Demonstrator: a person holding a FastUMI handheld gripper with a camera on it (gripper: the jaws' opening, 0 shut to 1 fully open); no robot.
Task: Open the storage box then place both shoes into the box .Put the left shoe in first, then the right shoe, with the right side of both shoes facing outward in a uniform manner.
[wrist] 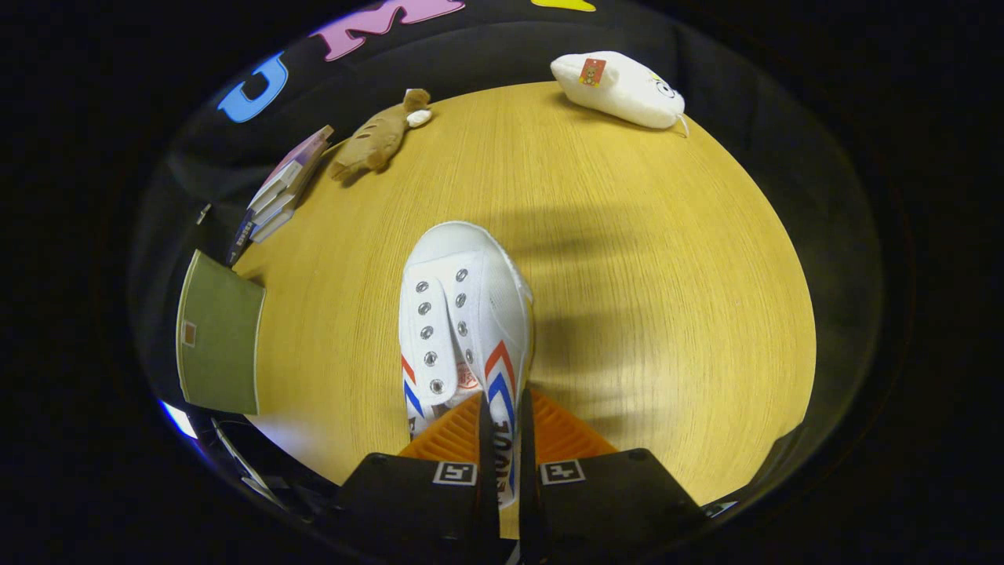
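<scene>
Going left to right across the round wooden table, we count one olive-green box at about nine o'clock from the shoe, one stack of books at about ten o'clock near the table's rim, one brown plush animal at about eleven o'clock, one white shoe in the middle, and one white plush toy with a small tag at about one o'clock, well apart from the shoe. We see a single shoe: a white canvas sneaker with no laces, two rows of metal eyelets along its open flaps, a smooth rounded toe cap pointing to twelve o'clock away from us, and red and blue chevron stripes on both sides near the heel. Our gripper holds it at six o'clock: the two fingers are brought close together and pinch the shoe's right side wall at the heel end, with lettering on that wall showing in the narrow gap between them. The shoe lies just ahead of the fingers, over the table's middle; whether its sole rests on the wood we cannot tell.
</scene>
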